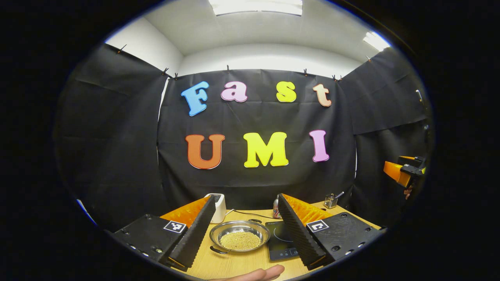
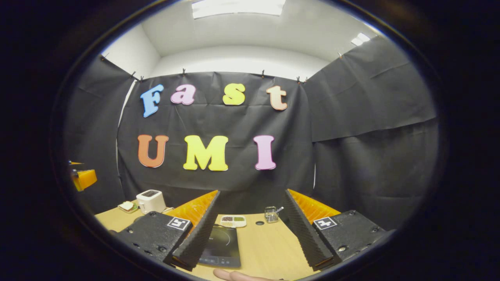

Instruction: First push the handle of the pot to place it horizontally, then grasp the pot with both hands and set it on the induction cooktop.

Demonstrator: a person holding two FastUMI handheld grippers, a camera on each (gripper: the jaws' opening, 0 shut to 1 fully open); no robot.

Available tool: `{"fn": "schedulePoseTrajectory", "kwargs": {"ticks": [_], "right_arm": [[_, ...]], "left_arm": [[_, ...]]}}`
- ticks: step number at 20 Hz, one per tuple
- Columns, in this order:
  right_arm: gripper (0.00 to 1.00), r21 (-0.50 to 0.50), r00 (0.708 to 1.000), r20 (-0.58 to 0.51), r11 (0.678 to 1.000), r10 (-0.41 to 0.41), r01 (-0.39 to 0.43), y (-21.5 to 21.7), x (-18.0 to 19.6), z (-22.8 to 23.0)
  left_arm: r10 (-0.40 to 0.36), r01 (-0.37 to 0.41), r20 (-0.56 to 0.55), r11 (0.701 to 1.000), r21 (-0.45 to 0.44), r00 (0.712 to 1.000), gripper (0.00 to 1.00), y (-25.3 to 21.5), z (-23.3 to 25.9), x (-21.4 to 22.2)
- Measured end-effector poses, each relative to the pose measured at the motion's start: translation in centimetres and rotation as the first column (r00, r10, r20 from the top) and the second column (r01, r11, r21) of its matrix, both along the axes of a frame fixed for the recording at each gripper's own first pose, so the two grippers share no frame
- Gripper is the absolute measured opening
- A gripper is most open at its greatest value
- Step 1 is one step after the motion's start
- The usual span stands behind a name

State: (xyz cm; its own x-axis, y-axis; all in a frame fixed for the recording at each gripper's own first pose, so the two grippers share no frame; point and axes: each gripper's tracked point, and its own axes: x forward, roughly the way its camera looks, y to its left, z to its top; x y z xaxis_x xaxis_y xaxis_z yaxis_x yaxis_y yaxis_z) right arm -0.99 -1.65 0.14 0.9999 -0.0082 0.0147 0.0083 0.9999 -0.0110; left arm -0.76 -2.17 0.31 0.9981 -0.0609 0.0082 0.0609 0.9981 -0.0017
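Left gripper (image 1: pixel 242 230) fingers apart above the wooden tabletop (image 1: pixel 218 265), framing the round steel pot (image 1: pixel 239 235) beside the black induction cooktop (image 1: pixel 282 240); right gripper (image 2: pixel 250 230) fingers apart too.

your left gripper (image 1: pixel 244 230): two wedge-shaped fingers, inner faces finely ribbed, outer sides with diamond-knurled texture. each finger sits on flat matte block with small screws along near edge and square white tag bearing black blocky marker. your right gripper (image 2: pixel 250 234): same build, same ribbed faces, same screws, one marker tag per block. your fingertip (image 1: pixel 261 273) at near edge of left gripper view, bare, no sleeve visible. in left gripper view, right gripper's body at far right, angular housing, details blurred.
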Motion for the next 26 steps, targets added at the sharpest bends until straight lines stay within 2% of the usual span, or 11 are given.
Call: {"fn": "schedulePoseTrajectory", "kwargs": {"ticks": [1, 3, 10, 16, 18, 19, 20, 21, 22, 26], "right_arm": [[0.99, 0.001, 1.0, 0.001, 1.0, 0.001, -0.001, 0.0, -0.1, 0.1], [0.96, -0.001, 1.0, 0.008, 1.0, 0.003, -0.003, 0.1, -0.1, 0.3], [0.99, -0.002, 1.0, 0.028, 1.0, 0.003, -0.003, 0.1, -0.4, 0.7], [0.99, -0.002, 1.0, 0.028, 1.0, 0.007, -0.007, 0.3, -0.1, 0.3], [0.99, -0.003, 1.0, 0.024, 1.0, 0.008, -0.008, 0.2, -0.1, -0.1], [0.99, -0.003, 1.0, 0.021, 1.0, 0.009, -0.009, 0.3, 0.0, -0.2], [0.99, -0.004, 1.0, 0.018, 1.0, 0.009, -0.009, 0.2, 0.2, -0.5], [0.99, -0.003, 1.0, 0.014, 1.0, 0.009, -0.009, 0.2, 0.3, -0.6], [0.99, -0.002, 1.0, 0.01, 1.0, 0.01, -0.009, 0.2, 0.5, -0.9], [0.96, 0.001, 1.0, -0.003, 1.0, 0.01, -0.01, 0.1, 1.0, -1.6]], "left_arm": [[-0.004, 0.004, -0.002, 1.0, -0.005, 1.0, 0.96, -0.2, 0.0, 0.0], [-0.009, 0.009, 0.007, 1.0, -0.017, 1.0, 0.96, -0.1, 0.3, 0.1], [0.005, -0.001, 0.046, 0.997, -0.079, 0.999, 0.96, 0.2, 1.1, 0.6], [0.018, -0.015, 0.035, 0.997, -0.071, 0.999, 0.95, 0.6, -0.3, 2.3], [0.001, 0.0, 0.026, 0.999, -0.048, 1.0, 0.95, 0.5, -1.2, 3.2], [0.005, -0.005, 0.013, 0.999, -0.035, 1.0, 0.86, 0.6, -1.9, 3.7], [0.004, -0.004, 0.006, 1.0, -0.027, 1.0, 0.71, 0.8, -2.5, 4.2], [0.009, -0.01, -0.016, 1.0, -0.021, 1.0, 0.76, 0.9, -3.1, 4.4], [-0.001, 0.001, -0.036, 1.0, -0.018, 0.999, 0.73, 0.7, -3.9, 4.8], [-0.052, 0.045, -0.179, 0.998, -0.044, 0.983, 0.17, 0.3, -8.1, 6.1]]}}
